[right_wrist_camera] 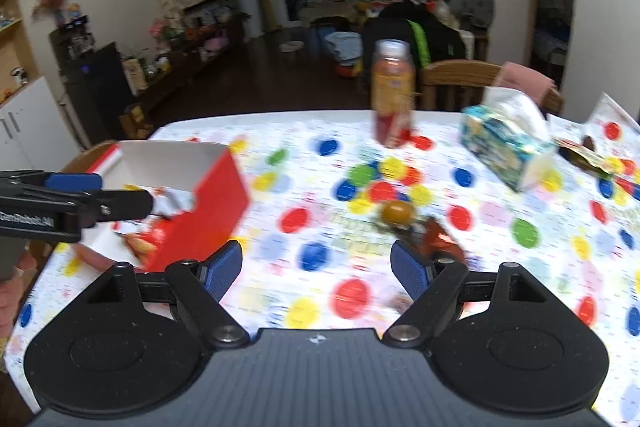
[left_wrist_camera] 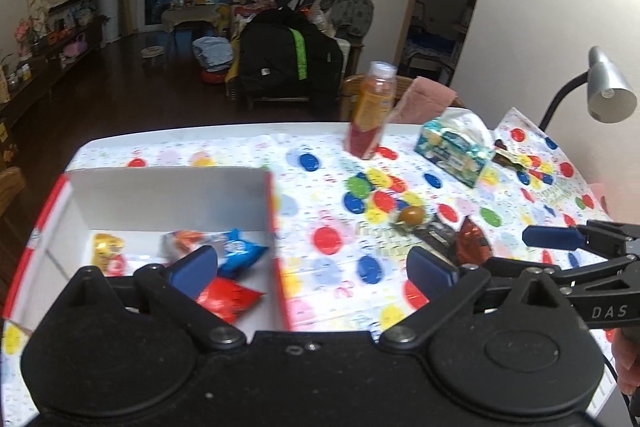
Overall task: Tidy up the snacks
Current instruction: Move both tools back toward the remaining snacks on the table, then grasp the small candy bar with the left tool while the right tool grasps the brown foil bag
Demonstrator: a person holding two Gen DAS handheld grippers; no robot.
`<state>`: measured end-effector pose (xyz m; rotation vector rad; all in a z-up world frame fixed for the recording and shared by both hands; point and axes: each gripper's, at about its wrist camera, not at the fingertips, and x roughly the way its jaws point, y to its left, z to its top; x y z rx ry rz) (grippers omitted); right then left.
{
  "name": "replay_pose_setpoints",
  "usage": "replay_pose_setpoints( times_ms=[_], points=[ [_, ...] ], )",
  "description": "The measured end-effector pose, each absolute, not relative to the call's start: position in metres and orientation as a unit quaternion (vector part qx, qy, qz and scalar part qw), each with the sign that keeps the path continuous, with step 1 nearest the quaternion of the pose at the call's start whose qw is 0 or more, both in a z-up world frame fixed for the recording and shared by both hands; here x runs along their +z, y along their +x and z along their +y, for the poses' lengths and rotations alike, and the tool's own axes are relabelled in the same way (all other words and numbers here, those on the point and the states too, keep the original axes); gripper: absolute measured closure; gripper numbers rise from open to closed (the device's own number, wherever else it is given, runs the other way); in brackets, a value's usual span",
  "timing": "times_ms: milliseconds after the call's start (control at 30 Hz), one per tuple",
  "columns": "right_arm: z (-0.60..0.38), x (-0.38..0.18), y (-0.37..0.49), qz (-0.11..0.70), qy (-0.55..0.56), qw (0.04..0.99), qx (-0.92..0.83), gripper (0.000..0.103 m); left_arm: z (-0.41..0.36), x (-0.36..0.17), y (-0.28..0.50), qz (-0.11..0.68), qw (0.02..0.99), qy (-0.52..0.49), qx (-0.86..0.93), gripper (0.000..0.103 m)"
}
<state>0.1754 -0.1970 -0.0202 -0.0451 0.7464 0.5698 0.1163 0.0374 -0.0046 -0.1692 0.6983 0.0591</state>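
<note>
A red and white cardboard box [left_wrist_camera: 176, 195] sits at the table's left and holds several snack packets, among them a blue one [left_wrist_camera: 240, 253] and a red one [left_wrist_camera: 228, 297]. My left gripper [left_wrist_camera: 312, 267] is open and empty, its left finger over the box. On the tablecloth lie a round brown-gold snack [left_wrist_camera: 412, 215], a dark packet [left_wrist_camera: 438, 233] and a reddish-brown packet [left_wrist_camera: 472, 245]. My right gripper [right_wrist_camera: 316, 267] is open and empty, just short of the reddish-brown packet [right_wrist_camera: 438, 241] and the round snack [right_wrist_camera: 396, 211]. The box also shows in the right wrist view [right_wrist_camera: 216, 203].
A juice bottle [left_wrist_camera: 370, 111] stands at the table's far side. A tissue pack [left_wrist_camera: 454, 149] lies to its right, with wrappers [left_wrist_camera: 508, 157] beyond it. A desk lamp [left_wrist_camera: 608, 87] leans over the right edge. A wooden chair [right_wrist_camera: 460, 83] stands behind the table.
</note>
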Motion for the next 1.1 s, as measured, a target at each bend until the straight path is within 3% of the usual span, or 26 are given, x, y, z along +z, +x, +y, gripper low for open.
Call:
replay_pose_setpoints(
  times_ms=[467, 933, 1100],
  points=[
    [-0.274, -0.062, 0.244, 0.415, -0.001, 0.881, 0.227, 0.022, -0.062, -0.037, 0.163, 0.351, 0.934, -0.068, -0.001, 0.0],
    [-0.261, -0.092, 0.296, 0.472, 0.023, 0.85, 0.234, 0.022, -0.131, -0.104, 0.202, 0.405, 0.913, -0.033, -0.031, 0.001],
    [-0.247, -0.108, 0.309, 0.492, 0.024, 0.837, 0.239, 0.022, -0.139, -0.121, 0.22, 0.432, 0.9, -0.054, -0.018, 0.009]
  ],
)
